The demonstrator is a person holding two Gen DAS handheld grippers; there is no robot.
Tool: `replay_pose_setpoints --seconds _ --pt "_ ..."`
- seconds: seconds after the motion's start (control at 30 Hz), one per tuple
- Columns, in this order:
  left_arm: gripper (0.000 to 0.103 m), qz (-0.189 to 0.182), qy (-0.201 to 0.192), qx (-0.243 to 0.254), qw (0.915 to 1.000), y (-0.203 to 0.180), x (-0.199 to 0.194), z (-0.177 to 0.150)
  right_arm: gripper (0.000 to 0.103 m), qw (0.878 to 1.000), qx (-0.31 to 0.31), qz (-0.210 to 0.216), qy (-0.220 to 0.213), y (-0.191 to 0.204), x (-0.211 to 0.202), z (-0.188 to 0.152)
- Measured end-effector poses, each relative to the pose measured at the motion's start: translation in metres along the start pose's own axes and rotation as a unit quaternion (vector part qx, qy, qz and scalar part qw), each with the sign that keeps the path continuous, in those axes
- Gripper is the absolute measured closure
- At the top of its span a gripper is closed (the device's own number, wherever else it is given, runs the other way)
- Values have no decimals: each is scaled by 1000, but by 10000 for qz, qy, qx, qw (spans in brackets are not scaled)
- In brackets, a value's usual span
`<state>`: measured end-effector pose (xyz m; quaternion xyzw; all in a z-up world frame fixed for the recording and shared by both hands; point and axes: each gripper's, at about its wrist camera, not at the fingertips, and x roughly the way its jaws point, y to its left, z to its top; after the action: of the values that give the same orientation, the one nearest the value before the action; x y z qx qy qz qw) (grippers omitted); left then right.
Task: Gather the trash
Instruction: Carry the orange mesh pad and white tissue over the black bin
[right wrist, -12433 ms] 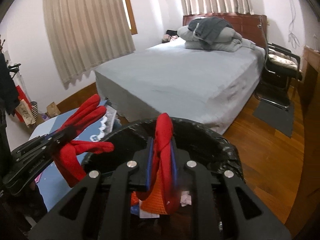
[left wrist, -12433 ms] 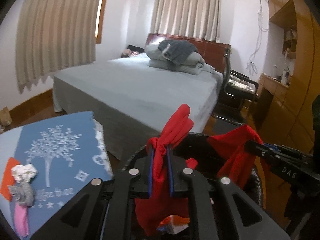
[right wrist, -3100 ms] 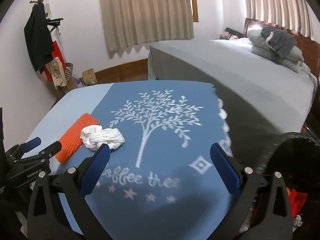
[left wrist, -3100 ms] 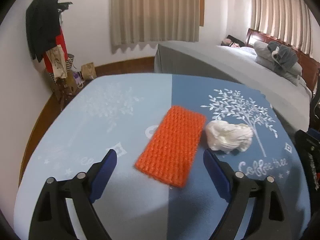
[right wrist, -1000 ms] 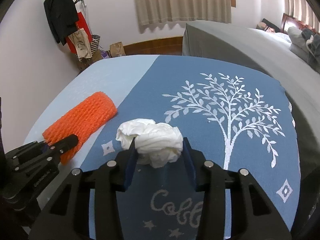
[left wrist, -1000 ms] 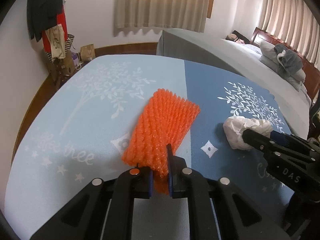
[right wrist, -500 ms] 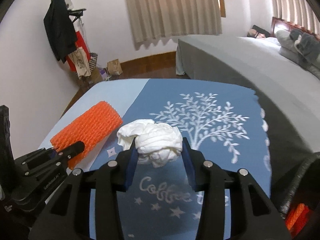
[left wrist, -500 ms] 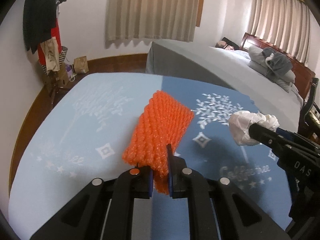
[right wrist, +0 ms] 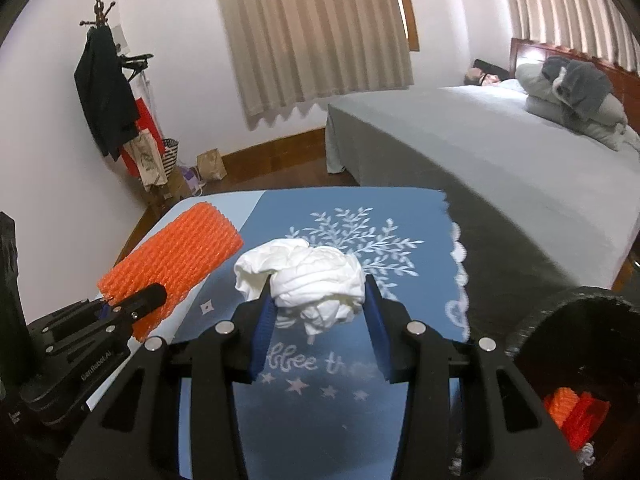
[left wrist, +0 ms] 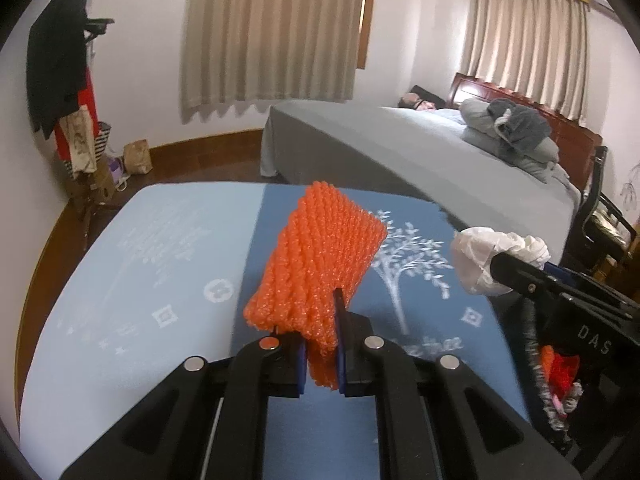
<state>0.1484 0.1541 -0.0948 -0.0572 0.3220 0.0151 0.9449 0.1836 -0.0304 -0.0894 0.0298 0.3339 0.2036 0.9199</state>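
My left gripper [left wrist: 322,320] is shut on an orange foam net sleeve [left wrist: 316,264] and holds it lifted above the blue tablecloth [left wrist: 160,280]. My right gripper [right wrist: 318,292] is shut on a crumpled white tissue wad [right wrist: 308,276], also held above the cloth. The tissue also shows in the left wrist view [left wrist: 480,256], and the orange sleeve shows in the right wrist view [right wrist: 176,264]. A black trash bin [right wrist: 576,320] stands at the table's right edge with red and orange trash [right wrist: 576,416] inside.
A grey bed [right wrist: 500,160] with folded bedding [right wrist: 576,92] lies beyond the table. A coat rack with clothes and bags [right wrist: 108,100] stands at the left wall. A black chair [left wrist: 604,216] stands by the bed's far side.
Both grippers have risen and swung right toward the bin, carrying the orange sleeve and the tissue. The bin has come further into view at the right.
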Motion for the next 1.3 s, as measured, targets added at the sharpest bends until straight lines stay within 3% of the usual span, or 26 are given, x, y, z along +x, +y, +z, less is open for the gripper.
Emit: replay_pose_setpoints --seconds 0.53,1.3 --pt "92 -669 -268 463 9963 -83 -37 5 62 9977 231 -435 -472 -49 -85 -8" --pt "92 -1583 -521 1156 9792 -185 -77 -4 62 9868 587 -1194 -926 -118 -182 -41"
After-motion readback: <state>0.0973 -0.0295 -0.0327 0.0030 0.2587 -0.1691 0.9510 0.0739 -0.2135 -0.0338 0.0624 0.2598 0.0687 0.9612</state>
